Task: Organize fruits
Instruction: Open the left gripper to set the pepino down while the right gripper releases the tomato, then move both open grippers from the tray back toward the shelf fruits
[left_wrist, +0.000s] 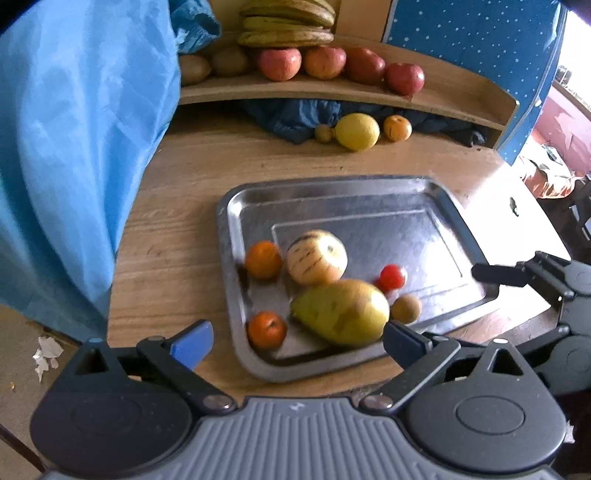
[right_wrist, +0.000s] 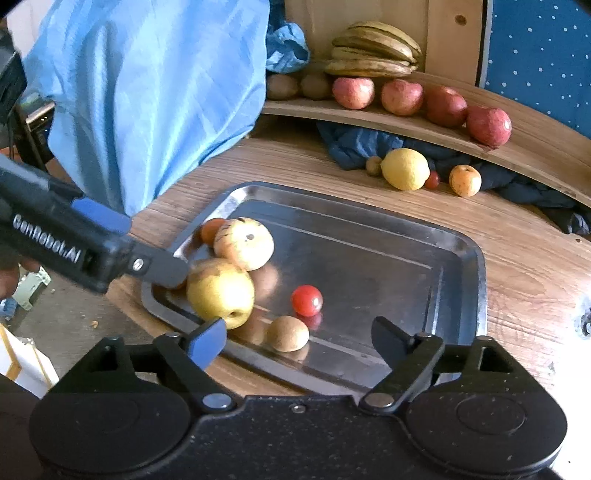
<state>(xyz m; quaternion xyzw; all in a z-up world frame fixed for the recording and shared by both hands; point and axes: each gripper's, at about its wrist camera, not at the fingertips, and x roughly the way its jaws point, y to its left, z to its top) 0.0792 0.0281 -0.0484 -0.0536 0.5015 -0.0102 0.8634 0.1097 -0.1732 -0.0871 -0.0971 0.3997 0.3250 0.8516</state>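
A steel tray (left_wrist: 458, 218) (right_wrist: 469, 258) on the wooden table holds a yellow-green pear (left_wrist: 341, 312) (right_wrist: 219, 291), a striped pale fruit (left_wrist: 316, 256) (right_wrist: 243, 243), two oranges (left_wrist: 263, 259) (left_wrist: 266, 329), a cherry tomato (left_wrist: 391, 277) (right_wrist: 306, 300) and a small brown fruit (left_wrist: 405, 308) (right_wrist: 287, 333). My left gripper (left_wrist: 295, 341) is open, just in front of the tray's near edge by the pear. My right gripper (right_wrist: 299, 339) is open, low over the tray's near edge, close to the brown fruit. The left gripper also shows in the right wrist view (right_wrist: 162, 271).
A curved wooden shelf (left_wrist: 314, 88) (right_wrist: 535, 147) at the back carries bananas (left_wrist: 288, 22), apples (right_wrist: 402, 96) and kiwis. Below it lie a lemon (left_wrist: 357, 132) (right_wrist: 405, 169), small fruits and dark cloth. A blue cloth (left_wrist: 74, 147) hangs at the left. The table edge is near.
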